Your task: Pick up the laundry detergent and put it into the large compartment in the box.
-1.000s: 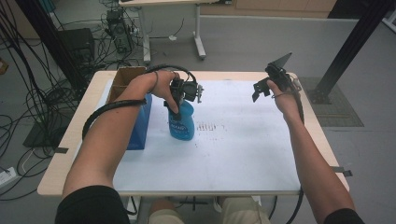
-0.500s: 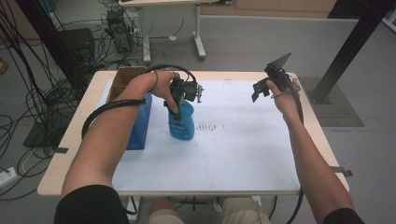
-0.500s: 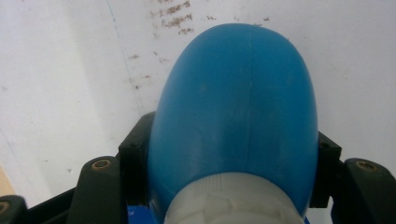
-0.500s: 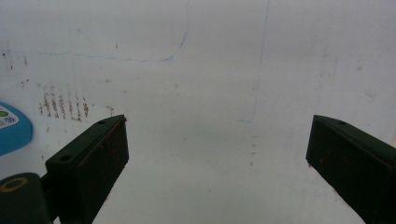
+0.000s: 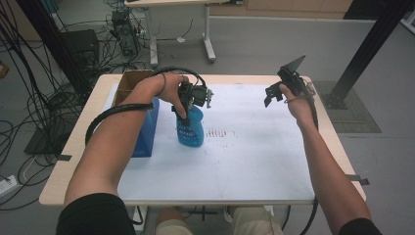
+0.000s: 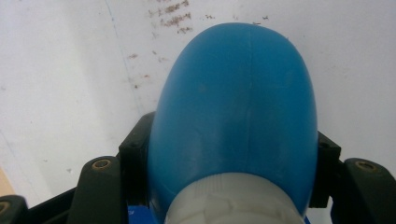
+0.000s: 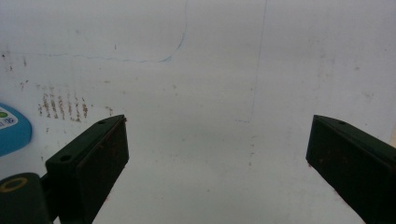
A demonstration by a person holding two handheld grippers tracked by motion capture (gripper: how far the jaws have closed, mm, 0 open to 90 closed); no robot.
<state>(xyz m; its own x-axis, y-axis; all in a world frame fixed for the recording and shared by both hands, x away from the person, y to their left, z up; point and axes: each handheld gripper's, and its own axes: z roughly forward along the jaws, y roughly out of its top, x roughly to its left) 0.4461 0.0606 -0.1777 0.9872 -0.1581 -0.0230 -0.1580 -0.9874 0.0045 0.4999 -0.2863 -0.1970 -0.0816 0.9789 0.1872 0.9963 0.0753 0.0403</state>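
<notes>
A blue plastic bottle [image 5: 190, 129] stands upright on the white sheet, left of the middle. My left gripper [image 5: 188, 100] comes down on it from above and is shut on its upper part. In the left gripper view the black pads [image 6: 135, 149] press on both sides of the blue bottle [image 6: 233, 102], just below its white collar. My right gripper [image 5: 274, 95] hovers above the far right of the table, jaws wide apart. Nothing lies between the jaws of the right gripper [image 7: 217, 154], and the blue bottle's edge [image 7: 11, 128] shows at the left there.
A blue box [image 5: 147, 132] stands on the table just left of the bottle, with an open cardboard box [image 5: 129, 83] behind it. The white sheet [image 5: 244, 166] covers most of the wooden table and bears small brown marks [image 5: 220, 133] right of the bottle.
</notes>
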